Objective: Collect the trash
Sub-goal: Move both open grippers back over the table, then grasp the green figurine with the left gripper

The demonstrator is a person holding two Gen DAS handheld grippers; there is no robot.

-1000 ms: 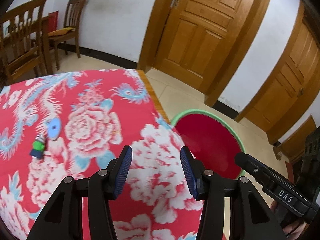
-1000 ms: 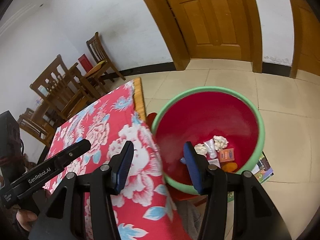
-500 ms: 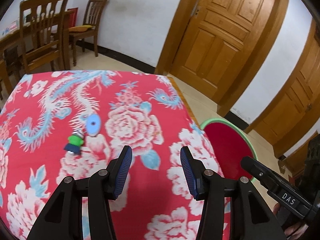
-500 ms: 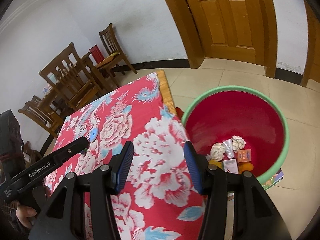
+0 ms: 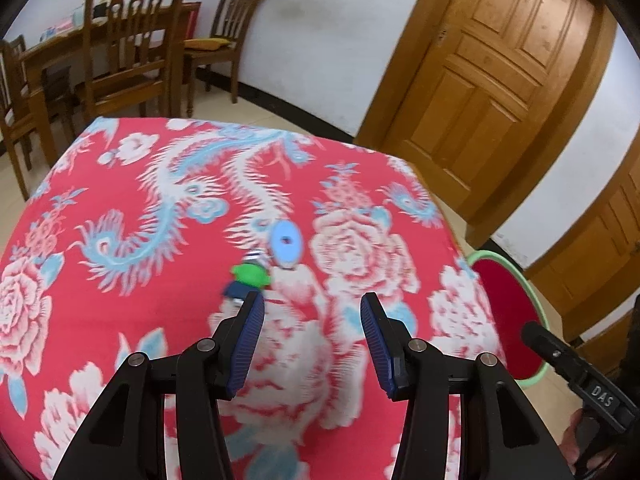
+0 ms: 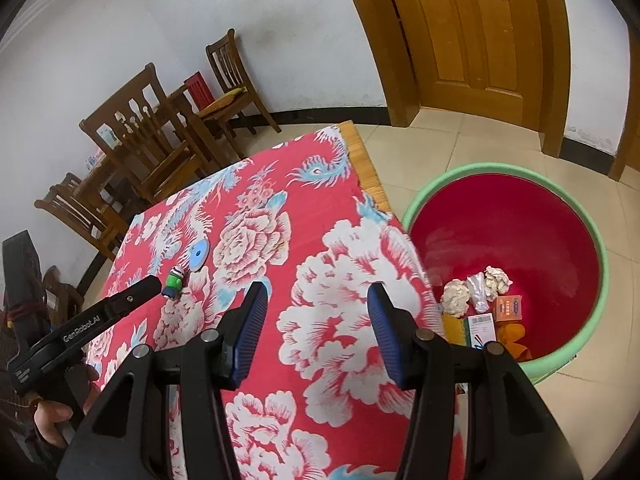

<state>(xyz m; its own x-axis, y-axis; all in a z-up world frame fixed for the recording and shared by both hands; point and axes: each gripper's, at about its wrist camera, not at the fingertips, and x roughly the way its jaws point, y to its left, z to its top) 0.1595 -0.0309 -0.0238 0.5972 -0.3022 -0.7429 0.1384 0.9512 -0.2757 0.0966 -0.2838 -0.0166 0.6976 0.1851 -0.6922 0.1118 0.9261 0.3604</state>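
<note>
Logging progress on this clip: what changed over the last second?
Both views swung from the bin onto the table; the left gripper closed in on the green toy. Both grippers stayed open and empty; toy, blue disc and binned trash unmoved.

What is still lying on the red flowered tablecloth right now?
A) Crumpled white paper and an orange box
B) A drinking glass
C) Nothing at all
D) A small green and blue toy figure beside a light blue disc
D: the small green and blue toy figure lies next to the light blue disc on the red flowered tablecloth; the crumpled paper sits in the red basin with the green rim.
</note>
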